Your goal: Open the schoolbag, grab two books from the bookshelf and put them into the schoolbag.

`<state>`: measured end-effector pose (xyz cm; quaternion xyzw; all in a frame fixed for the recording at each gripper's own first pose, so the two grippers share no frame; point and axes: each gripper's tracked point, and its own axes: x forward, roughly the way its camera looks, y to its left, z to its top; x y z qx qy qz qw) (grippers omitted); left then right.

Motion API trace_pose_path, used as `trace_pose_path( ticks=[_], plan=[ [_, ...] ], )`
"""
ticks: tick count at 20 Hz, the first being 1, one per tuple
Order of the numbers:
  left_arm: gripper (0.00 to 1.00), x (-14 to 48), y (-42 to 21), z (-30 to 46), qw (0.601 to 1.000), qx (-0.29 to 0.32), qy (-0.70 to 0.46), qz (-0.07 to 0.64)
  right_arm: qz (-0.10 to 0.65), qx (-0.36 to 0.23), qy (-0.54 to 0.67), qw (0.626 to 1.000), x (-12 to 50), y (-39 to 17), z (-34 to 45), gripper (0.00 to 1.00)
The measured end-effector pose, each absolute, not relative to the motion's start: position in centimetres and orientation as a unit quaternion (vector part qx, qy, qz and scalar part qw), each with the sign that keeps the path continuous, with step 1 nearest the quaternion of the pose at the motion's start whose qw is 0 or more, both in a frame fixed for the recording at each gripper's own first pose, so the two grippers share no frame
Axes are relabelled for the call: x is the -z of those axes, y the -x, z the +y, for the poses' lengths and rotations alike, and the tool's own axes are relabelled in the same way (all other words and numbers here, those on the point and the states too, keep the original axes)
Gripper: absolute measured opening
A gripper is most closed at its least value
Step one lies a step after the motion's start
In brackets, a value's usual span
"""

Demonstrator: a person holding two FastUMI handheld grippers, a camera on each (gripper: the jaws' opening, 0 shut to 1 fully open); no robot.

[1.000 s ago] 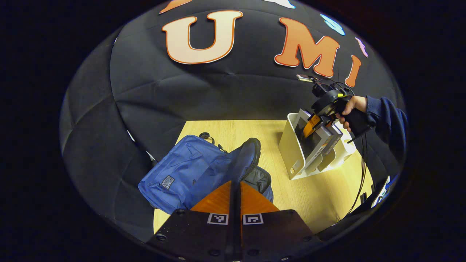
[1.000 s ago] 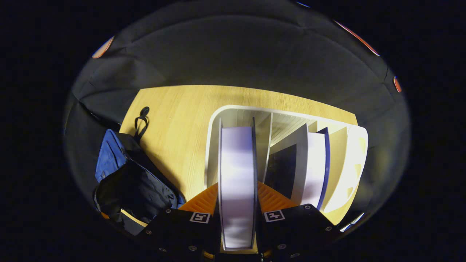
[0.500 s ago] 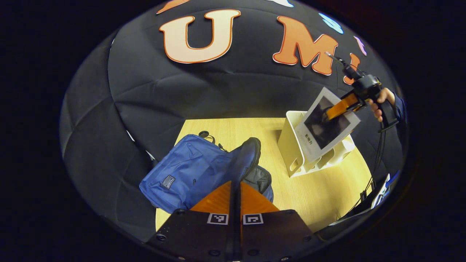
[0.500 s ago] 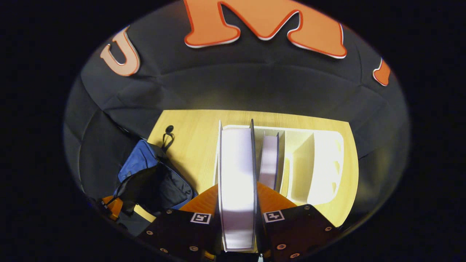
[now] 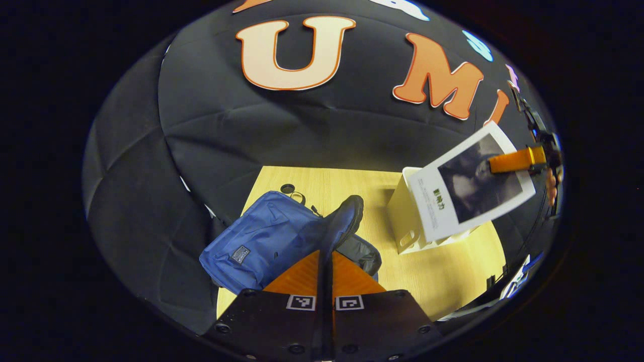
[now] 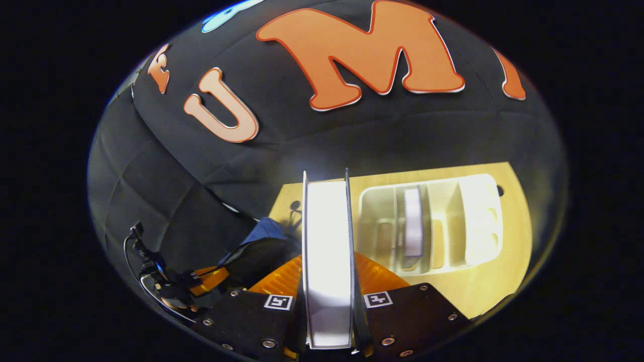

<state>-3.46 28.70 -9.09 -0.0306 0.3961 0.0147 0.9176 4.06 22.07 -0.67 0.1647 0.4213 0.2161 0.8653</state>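
The blue schoolbag (image 5: 266, 241) lies on the wooden table (image 5: 432, 266), its dark-lined flap (image 5: 344, 221) pulled upright. My left gripper (image 5: 326, 254) is shut on that flap's edge. In the left gripper view, my right gripper (image 5: 513, 161) holds a white book with a dark cover picture (image 5: 470, 188) in the air above the white bookshelf (image 5: 405, 221). The right gripper view has this book (image 6: 327, 241) edge-on, and my right gripper (image 6: 327, 257) is shut on it. A second book (image 6: 413, 221) stands in the bookshelf (image 6: 478, 221). The schoolbag (image 6: 261, 234) and left gripper (image 6: 209, 277) appear lower left.
The bookshelf has several slots with dividers and sits at the table's right side. A bag strap loop (image 5: 289, 189) lies on the table behind the schoolbag. A hand (image 5: 552, 181) and cables (image 5: 523, 100) sit at the far right edge. Bare tabletop lies between bag and shelf.
My right gripper has lifted the book out of the bookshelf and raised it well above the shelf. My left gripper keeps holding the bag's flap, nearly still.
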Motion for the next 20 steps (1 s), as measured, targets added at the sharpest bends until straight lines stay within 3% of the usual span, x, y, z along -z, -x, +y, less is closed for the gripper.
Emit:
trace_pose_path(
  ticks=[3, 8, 20],
  plan=[
    [0.0, 8.8, 3.0, 28.6, 0.915, -0.012, 0.032, 0.401, 0.446, -0.244, -0.203, 0.837, 4.0, -1.6, 25.5, 0.36],
    [0.0, 8.3, 2.1, 28.5, 0.913, -0.012, 0.041, 0.406, 0.488, -0.242, -0.264, 0.796, 9.9, 1.3, 31.2, 0.36],
    [0.0, 8.6, 1.1, 26.3, 0.906, 0.01, 0.043, 0.422, 0.478, -0.18, -0.392, 0.765, 19.6, 1.7, 40.3, 0.36]
  ],
)
